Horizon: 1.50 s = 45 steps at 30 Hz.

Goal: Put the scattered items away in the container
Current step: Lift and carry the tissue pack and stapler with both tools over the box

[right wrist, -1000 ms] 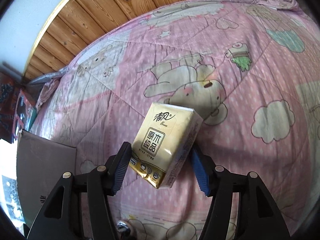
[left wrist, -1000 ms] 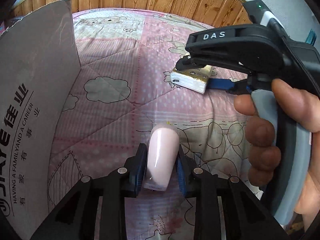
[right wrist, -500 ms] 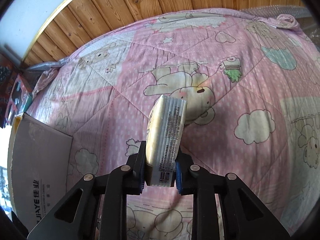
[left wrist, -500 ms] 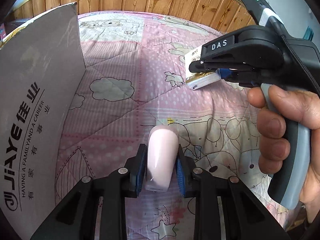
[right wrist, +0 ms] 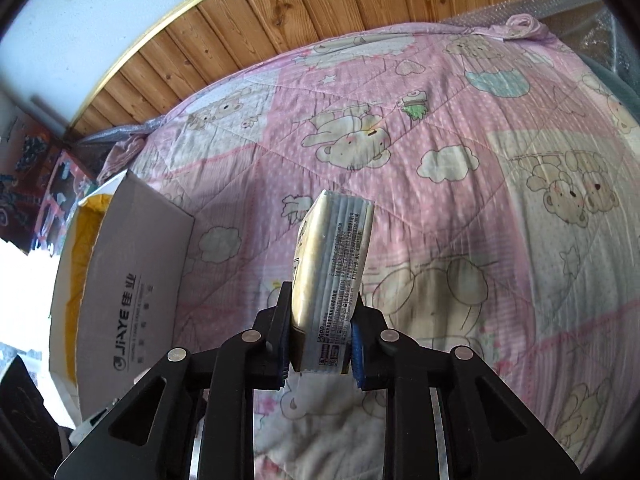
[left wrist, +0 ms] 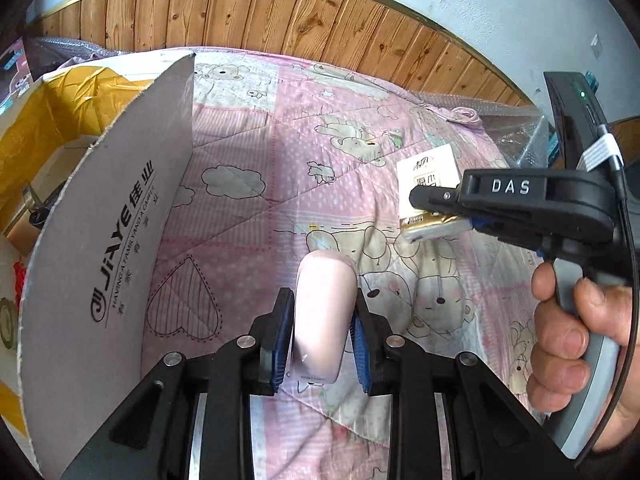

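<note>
On the grey flap of your cardboard box (left wrist: 120, 264) you can read "JiAYE" beside large Chinese characters, with a smaller line under it, "HAVING A FAMILY AND A CAREER". The same "JiAYE" mark shows on the flap in the right wrist view. The black body of your right tongs (left wrist: 444, 204) carries "DAS" in white letters. The tissue pack (right wrist: 332, 280) bears fine print along its side (too small to read).

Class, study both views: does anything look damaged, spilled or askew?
Nothing looks spilled or damaged. The cardboard box stands open; the left tool holds a pink bottle, the right tool a tissue pack.
</note>
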Motion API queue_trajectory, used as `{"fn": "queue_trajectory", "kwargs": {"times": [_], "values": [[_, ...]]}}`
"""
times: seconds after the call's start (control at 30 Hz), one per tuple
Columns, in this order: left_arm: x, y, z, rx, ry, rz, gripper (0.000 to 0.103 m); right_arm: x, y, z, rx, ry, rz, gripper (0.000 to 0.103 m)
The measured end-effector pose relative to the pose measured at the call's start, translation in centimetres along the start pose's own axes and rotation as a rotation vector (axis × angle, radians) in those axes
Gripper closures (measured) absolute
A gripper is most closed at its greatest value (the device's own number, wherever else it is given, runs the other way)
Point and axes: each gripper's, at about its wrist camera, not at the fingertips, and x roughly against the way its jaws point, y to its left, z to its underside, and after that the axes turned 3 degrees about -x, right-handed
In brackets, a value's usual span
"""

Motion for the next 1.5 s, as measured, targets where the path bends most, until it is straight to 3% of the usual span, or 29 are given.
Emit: {"fn": "queue_trajectory", "kwargs": {"times": [0.47,0.9,1.17,1.3,1.5], "values": [[6.1,-0.7,2.4,-0.015,-0.051,0.028,0.075,4.6,2.6,7.4,0.064,-0.017,-0.022,0.078],[11.1,0.0,3.0,0.003,-0.123,0.048,0.075,8.3,5.8,11.0,0.129,-0.039,-0.066,0.078],[13.9,2.2,2.6,0.03,-0.165,-0.012,0.075,10.3,9.7,11.7,0.202,-0.06,-0.118,0.078],[14.9,3.5,2.3,0.026,-0.18,-0.091,0.075,10.7,11.7,11.9,0.239,-0.064,-0.139,0.078],[16.2,6.0,1.9,0.058,-0.193,-0.148,0.075,10.8,14.5,11.9,0.299,-0.059,-0.155,0.078]]}}
